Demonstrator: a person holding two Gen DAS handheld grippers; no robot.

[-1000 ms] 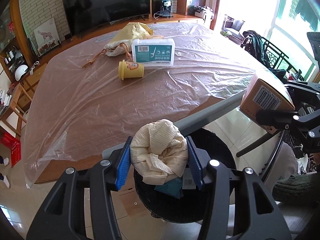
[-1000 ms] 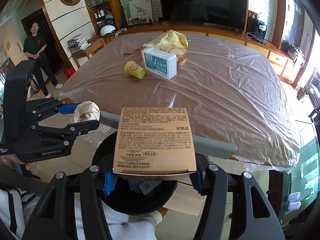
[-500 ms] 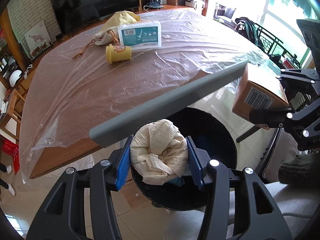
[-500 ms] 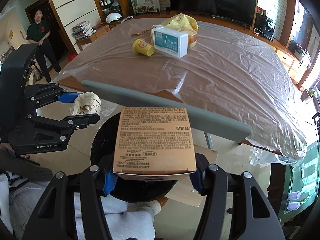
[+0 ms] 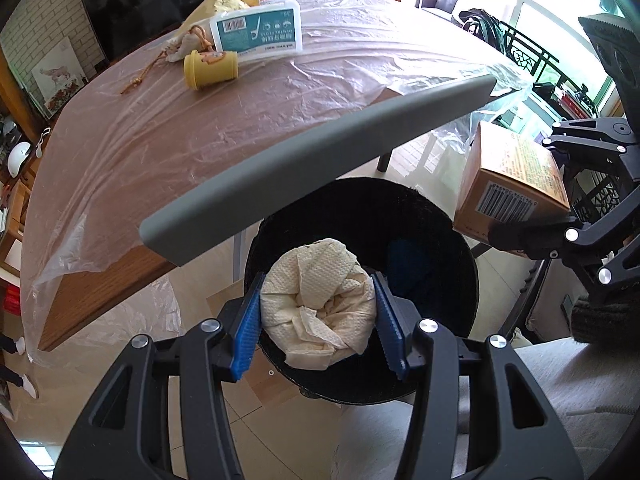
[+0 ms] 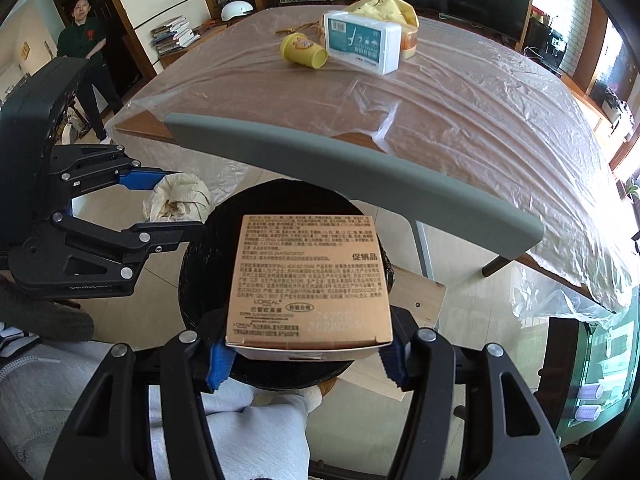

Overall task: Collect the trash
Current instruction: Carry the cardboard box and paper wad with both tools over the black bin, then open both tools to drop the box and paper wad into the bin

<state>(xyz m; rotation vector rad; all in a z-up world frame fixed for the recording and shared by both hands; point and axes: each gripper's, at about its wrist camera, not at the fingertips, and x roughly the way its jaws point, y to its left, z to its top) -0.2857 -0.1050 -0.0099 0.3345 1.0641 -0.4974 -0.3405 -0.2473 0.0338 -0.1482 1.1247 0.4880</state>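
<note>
light: bright daylight from the windows (image 5: 560,12) — blown out | glare: sheen on the desk (image 6: 460,92) plastic | focus: sharp, no blur | edges: strong fisheye bending — dark corner vignette

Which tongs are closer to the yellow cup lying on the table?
Neither clearly. Both the left tongs, shut on crumpled paper, and the right tongs, shut on a brown box, hang over the black bin, far from the yellow cup.
</note>
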